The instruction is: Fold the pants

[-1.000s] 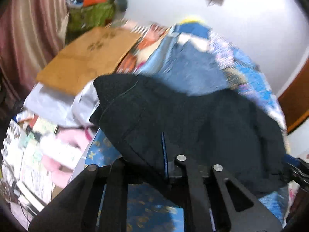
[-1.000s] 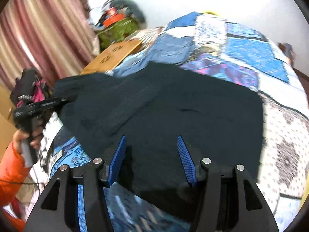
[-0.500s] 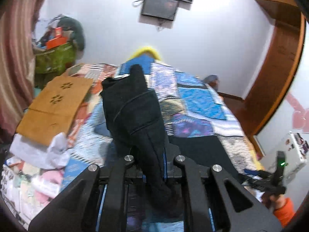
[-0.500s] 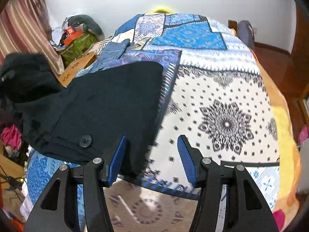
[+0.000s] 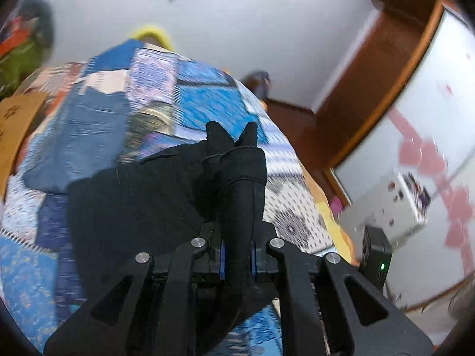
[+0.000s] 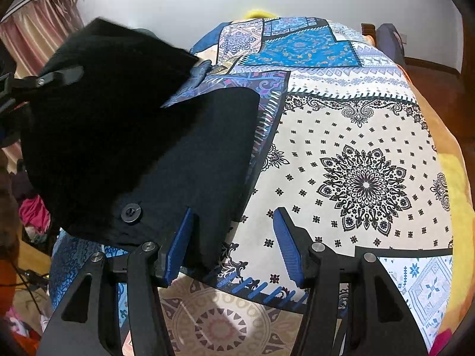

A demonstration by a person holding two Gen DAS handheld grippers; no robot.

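- Pants (image 6: 190, 160), black: the waist end with its button (image 6: 131, 213) lies flat on the patterned bed (image 6: 365, 136), at the near-left part of it in the right wrist view. The rest of the cloth is lifted off the bed, up and to the left.
- Left hand-held gripper (image 5: 236, 255): jaws nearly together, clamped on a bunched fold of the pants. Cloth stands up between the blue pads and drapes away over the flat part. In the right wrist view it sits at far left, carrying the raised cloth.
- Right hand-held gripper (image 6: 234, 243): jaws about half apart, nothing between them. Its left finger (image 6: 178, 243) is at the near right edge of the flat part; whether it touches the cloth I cannot tell. Bare quilt shows under the gap.
- Key relation: long axis of the flat part runs from near-left to far-centre of the bed. The lifted end hangs left of and above it, so the fold would travel rightward, across onto the flat part.
- Judgement: the left hand does the carrying; the right is nearer the waist edge and placed to pin or square it.
- Risk, judged: the bunched grip may lay the cloth down creased.
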